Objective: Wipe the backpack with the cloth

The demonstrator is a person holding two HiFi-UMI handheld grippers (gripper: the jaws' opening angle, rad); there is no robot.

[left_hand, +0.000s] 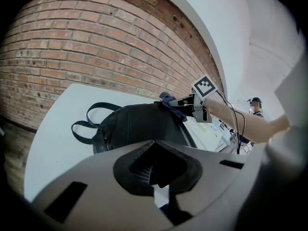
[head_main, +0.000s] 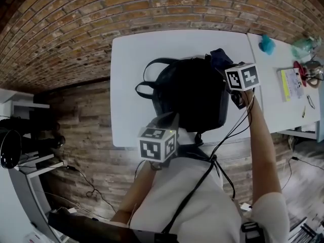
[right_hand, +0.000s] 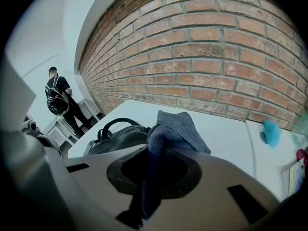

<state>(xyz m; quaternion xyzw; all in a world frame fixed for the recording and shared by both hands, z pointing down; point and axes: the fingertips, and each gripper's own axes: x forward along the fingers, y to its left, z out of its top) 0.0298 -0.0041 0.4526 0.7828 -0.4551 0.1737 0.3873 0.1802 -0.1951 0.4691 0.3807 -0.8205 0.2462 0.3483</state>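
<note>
A black backpack (head_main: 195, 92) lies on the white table (head_main: 131, 59), its handles (head_main: 149, 80) pointing left. My right gripper (head_main: 230, 67) hovers at the bag's far right corner, shut on a dark blue cloth (head_main: 220, 58). In the right gripper view the cloth (right_hand: 175, 129) bunches up out of the right gripper (right_hand: 151, 170), with the backpack (right_hand: 118, 137) just beyond. My left gripper (head_main: 169, 119) is at the bag's near edge, by the table front. In the left gripper view the left gripper (left_hand: 156, 172) is shut with nothing in it; the backpack (left_hand: 134, 126) and the cloth (left_hand: 169, 101) lie ahead.
A second white table (head_main: 276, 103) adjoins on the right, carrying a teal object (head_main: 267, 44), papers (head_main: 291, 84) and a red item (head_main: 299, 71). A brick wall (head_main: 152, 4) backs both tables. A shelf with dark gear (head_main: 20, 140) stands left. A person (right_hand: 58, 100) stands far off.
</note>
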